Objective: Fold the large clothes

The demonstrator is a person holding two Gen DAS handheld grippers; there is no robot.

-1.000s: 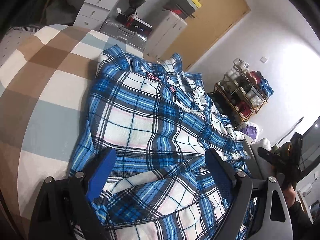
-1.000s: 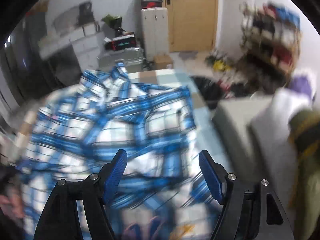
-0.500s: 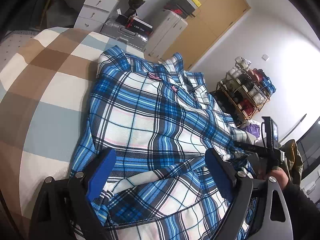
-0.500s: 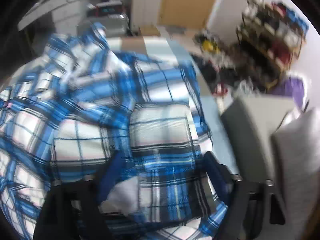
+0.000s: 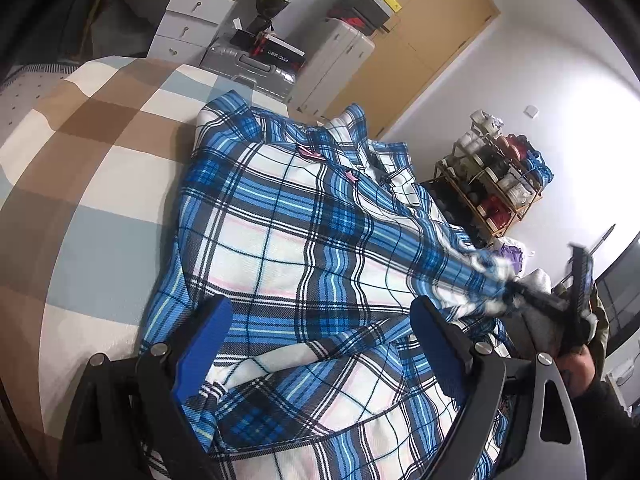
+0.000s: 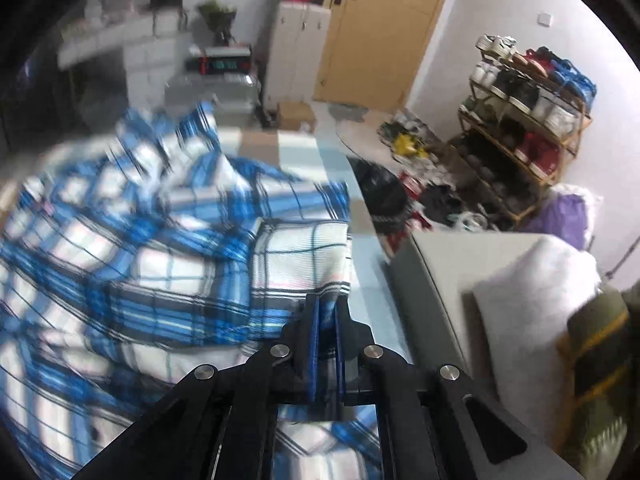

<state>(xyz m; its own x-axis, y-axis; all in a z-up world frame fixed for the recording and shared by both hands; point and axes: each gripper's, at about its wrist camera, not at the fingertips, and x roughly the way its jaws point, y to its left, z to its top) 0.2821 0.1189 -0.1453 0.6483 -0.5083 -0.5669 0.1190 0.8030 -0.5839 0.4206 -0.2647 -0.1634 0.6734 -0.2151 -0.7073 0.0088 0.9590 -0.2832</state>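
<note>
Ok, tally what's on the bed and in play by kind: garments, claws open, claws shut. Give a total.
Plaid shirts: 1, the blue plaid shirt spread on the checked bedcover.
Open claws: 1, the left claw.
Shut claws: 1, the right claw, clamped on the shirt's edge.
Total: 3.

A blue, white and black plaid shirt (image 5: 304, 248) lies on a tan, cream and pale-blue checked bedcover (image 5: 92, 168).

Checked bed cover (image 5: 100, 184) (brown, cream, pale blue), blue plaid shirt (image 5: 288, 248) spread on it
</note>
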